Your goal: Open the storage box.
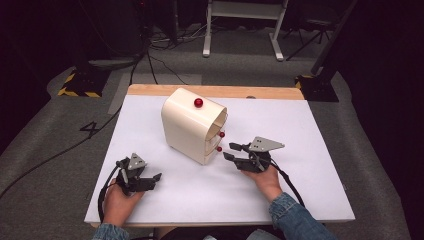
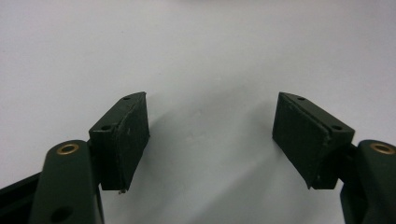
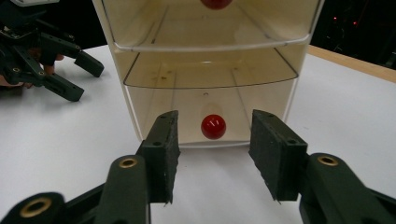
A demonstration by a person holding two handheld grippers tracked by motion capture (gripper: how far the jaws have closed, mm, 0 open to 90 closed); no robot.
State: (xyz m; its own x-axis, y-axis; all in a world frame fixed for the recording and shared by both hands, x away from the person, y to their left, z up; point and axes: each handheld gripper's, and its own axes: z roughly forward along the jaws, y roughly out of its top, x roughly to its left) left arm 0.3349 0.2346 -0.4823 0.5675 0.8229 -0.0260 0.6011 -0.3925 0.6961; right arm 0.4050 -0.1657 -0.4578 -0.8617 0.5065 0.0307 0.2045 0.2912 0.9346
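right gripper: jaws partway open, nothing between them, lined up on the bottom drawer's red knob, not touching
left gripper: wide open, empty, over the table

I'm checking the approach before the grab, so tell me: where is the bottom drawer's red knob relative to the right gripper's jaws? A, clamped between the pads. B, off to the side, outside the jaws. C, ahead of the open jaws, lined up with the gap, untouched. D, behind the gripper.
C: in the right gripper view the red knob sits beyond the right gripper, centred in the gap, with both pads short of it.
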